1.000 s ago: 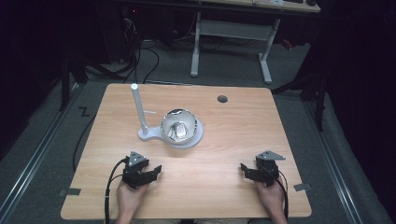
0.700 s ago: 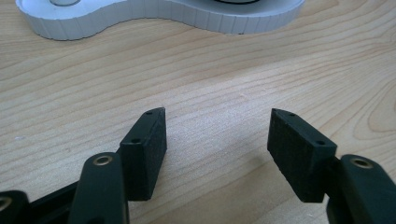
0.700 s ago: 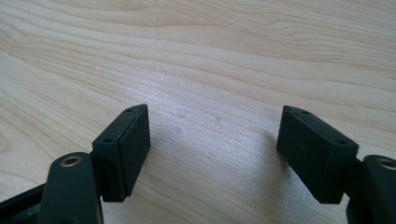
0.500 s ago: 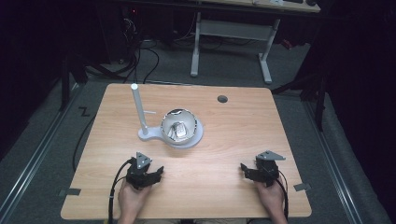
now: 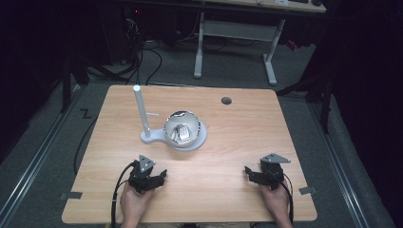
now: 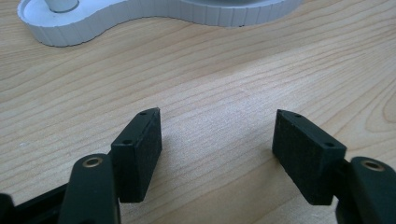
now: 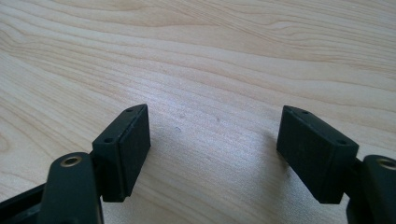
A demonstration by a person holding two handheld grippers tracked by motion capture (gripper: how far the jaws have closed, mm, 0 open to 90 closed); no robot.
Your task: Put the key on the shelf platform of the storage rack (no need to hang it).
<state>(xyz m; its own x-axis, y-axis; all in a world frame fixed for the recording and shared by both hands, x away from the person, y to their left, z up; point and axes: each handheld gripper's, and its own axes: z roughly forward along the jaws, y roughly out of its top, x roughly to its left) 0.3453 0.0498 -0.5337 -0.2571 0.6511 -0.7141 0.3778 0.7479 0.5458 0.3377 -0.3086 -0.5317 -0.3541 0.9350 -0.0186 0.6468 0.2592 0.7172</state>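
The high view shows your left gripper [image 5: 160, 176] low over the near-left part of the light wooden table [image 5: 247, 128], held in your left hand [image 5: 135, 202], and your right gripper [image 5: 250, 173] low over the near-right part, held in your right hand [image 5: 275, 202]; the two are well apart. Between them and farther from you sits a white plastic stand [image 5: 190, 141] with a flat, ribbed-edged base, an upright white post [image 5: 141, 110] at its left end and a shiny metal bowl [image 5: 181, 128] at its right end. Something small and pale lies inside the bowl, too small to identify. A small dark round hole [image 5: 226, 100] marks the table near its far edge. In the left gripper view your black jaws stand wide apart with bare wood between them, gripping nothing, and the stand's ribbed base [image 6: 140, 16] lies ahead at the top. In the right gripper view your jaws are likewise spread wide over bare wood grain, empty.
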